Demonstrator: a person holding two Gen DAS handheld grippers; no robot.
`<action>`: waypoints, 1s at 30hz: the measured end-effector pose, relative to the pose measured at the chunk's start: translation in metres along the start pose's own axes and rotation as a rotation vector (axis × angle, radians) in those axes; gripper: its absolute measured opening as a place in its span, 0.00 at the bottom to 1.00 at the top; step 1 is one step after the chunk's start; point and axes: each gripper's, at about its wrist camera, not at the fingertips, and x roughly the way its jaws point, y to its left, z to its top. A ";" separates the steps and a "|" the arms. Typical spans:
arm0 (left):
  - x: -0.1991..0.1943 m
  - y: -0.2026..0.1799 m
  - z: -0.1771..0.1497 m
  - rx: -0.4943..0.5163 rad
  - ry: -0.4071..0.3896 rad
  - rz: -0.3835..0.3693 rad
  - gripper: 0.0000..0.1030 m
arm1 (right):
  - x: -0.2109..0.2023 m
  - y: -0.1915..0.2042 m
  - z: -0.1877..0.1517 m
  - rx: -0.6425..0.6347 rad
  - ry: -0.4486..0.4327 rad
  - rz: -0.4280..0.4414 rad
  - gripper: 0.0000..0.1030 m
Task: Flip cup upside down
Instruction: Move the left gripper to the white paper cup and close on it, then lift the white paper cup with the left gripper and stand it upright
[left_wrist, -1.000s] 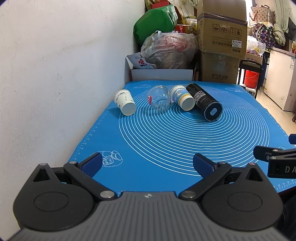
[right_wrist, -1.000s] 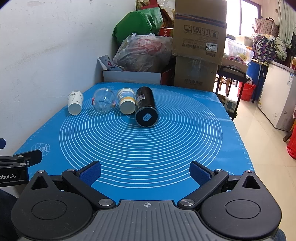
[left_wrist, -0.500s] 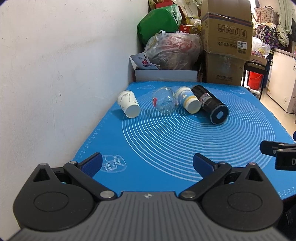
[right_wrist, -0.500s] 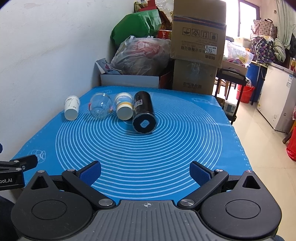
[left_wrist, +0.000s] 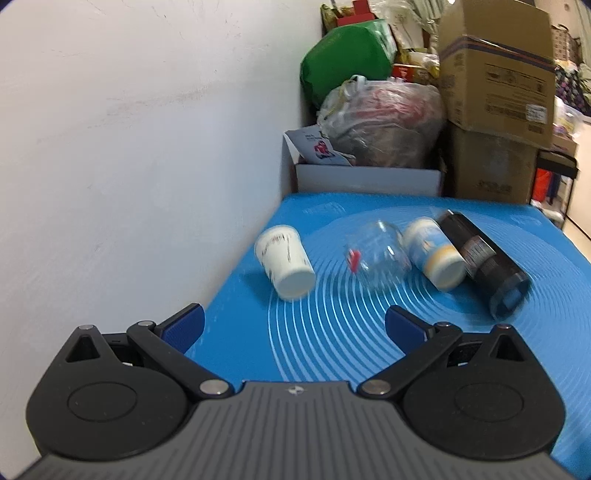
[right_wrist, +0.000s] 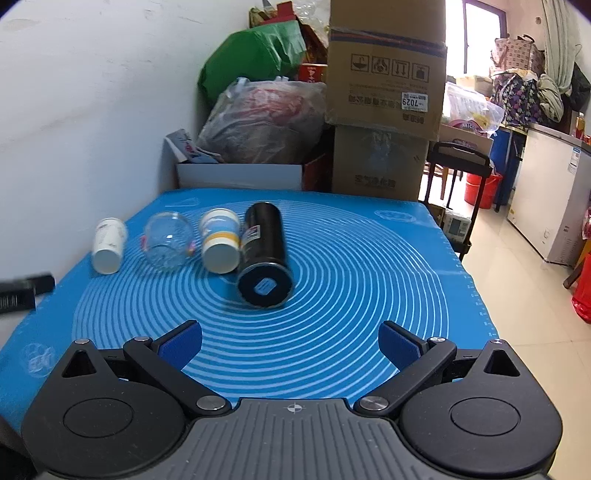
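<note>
Four cups lie on their sides in a row on the blue mat (right_wrist: 369, 295): paper cup (left_wrist: 286, 260), glass (left_wrist: 376, 254), blue-and-white cup (left_wrist: 434, 258), black tumbler (right_wrist: 264, 254). Left gripper (left_wrist: 293, 326) and right gripper (right_wrist: 290, 339) both gape wide, holding nothing. Only the right view shows the left gripper's edge (right_wrist: 26, 291) and the freezer (right_wrist: 554, 192).

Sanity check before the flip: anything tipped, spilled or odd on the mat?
All four containers lie on their sides in a row on the blue mat: white paper cup, clear glass cup, blue-and-yellow cup, black bottle. No spill visible.
</note>
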 end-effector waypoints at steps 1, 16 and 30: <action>0.012 0.000 0.006 -0.004 -0.004 0.010 1.00 | 0.005 -0.002 0.001 0.004 0.004 -0.002 1.00; 0.185 0.009 0.041 -0.081 0.135 0.148 1.00 | 0.068 -0.008 0.004 0.002 0.068 -0.032 1.00; 0.226 0.014 0.030 -0.105 0.237 0.030 0.63 | 0.087 -0.005 -0.001 -0.010 0.097 -0.044 1.00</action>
